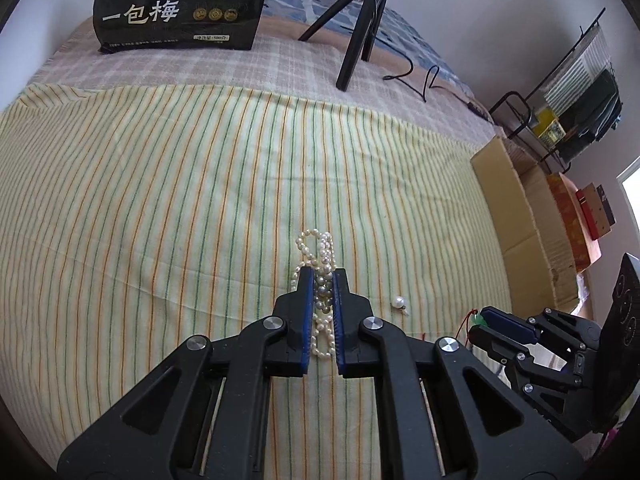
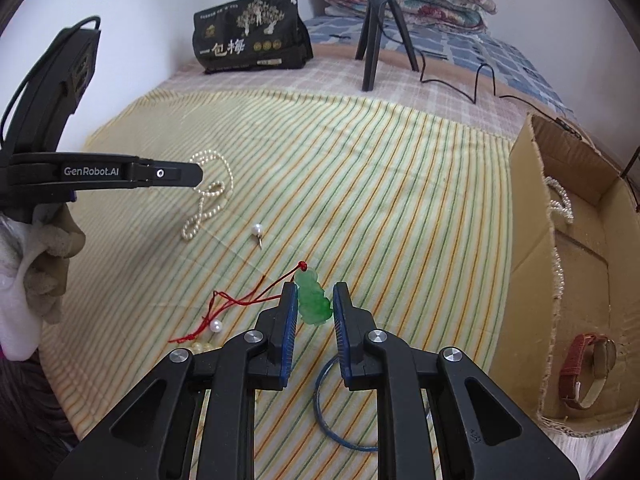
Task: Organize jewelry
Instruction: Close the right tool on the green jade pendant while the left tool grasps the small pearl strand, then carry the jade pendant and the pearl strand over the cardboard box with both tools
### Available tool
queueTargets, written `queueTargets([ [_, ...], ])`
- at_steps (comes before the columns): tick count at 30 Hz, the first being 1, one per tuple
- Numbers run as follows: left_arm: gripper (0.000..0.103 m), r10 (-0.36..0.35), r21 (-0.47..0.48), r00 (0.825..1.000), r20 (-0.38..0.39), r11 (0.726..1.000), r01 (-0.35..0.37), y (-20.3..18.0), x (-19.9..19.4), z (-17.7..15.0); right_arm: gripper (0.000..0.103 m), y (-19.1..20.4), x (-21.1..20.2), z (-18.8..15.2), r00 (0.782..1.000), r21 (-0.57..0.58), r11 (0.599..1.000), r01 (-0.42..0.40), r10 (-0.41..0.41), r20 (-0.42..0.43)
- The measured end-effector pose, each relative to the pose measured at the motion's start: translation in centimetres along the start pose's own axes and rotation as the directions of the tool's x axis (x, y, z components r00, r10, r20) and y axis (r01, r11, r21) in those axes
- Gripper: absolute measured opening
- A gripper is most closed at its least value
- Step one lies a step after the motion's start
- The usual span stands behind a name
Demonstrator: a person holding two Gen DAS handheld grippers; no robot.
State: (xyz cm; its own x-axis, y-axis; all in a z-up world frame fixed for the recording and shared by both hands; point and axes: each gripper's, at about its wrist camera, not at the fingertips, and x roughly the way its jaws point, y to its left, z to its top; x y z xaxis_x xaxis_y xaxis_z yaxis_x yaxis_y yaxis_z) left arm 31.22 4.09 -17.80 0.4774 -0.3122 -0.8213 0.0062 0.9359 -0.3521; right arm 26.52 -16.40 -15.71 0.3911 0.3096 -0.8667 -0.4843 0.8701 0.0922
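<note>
Left gripper [image 1: 323, 280] nearly closed around pearl necklace [image 1: 316, 248]; right gripper [image 2: 315, 296] part-open, straddling jade pendant [image 2: 314, 300]. Cardboard box [image 2: 528, 200] holds 1 watch [image 2: 588, 372]; earrings remain.

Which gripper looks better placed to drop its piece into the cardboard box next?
Right, probably. The right gripper brackets the green pendant beside the cardboard box; the left gripper, around the pearl necklace, sits farther away.

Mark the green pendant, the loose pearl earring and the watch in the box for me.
green pendant [image 2: 314, 300], right wrist view, middle of the carved body.
pearl earring [image 2: 257, 229], right wrist view, on the pearl.
watch [image 2: 603, 354], right wrist view, on the case.
</note>
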Motion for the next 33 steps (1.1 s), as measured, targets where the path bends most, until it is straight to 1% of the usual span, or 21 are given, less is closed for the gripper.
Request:
queueTargets([
  [10, 0.006, -0.05, 0.049, 0.995, 0.082, 0.998, 0.046, -2.4, -3.9, 0.7, 0.016, -0.5, -3.5, 0.8, 0.996, 0.021, 1.0, 0.016, -0.018, 0.085],
  [17, 0.006, -0.1, 0.089, 0.987, 0.123, 0.992, 0.089, -4.8, -6.6, 0.9, 0.016, -1.8, -6.8, 1.3, 0.985, 0.06, 0.998, 0.036, -0.045, 0.165],
  [21, 0.006, -0.129, 0.123, 0.981, 0.147, 0.986, 0.111, -6.8, -8.3, 0.8, 0.016, -2.8, -8.9, 1.6, 0.976, 0.093, 0.995, 0.045, -0.064, 0.209],
  [26, 0.006, -0.167, 0.166, 0.972, 0.167, 0.976, 0.14, -9.6, -9.9, 0.7, 0.016, -4.2, -10.9, 1.4, 0.966, 0.133, 0.989, 0.061, -0.092, 0.241],
  [33, 0.006, -0.234, 0.21, 0.958, 0.166, 0.957, 0.198, -13.9, -11.0, 0.5, 0.016, -6.2, -13.5, 0.9, 0.95, 0.187, 0.979, 0.079, -0.131, 0.284],
])
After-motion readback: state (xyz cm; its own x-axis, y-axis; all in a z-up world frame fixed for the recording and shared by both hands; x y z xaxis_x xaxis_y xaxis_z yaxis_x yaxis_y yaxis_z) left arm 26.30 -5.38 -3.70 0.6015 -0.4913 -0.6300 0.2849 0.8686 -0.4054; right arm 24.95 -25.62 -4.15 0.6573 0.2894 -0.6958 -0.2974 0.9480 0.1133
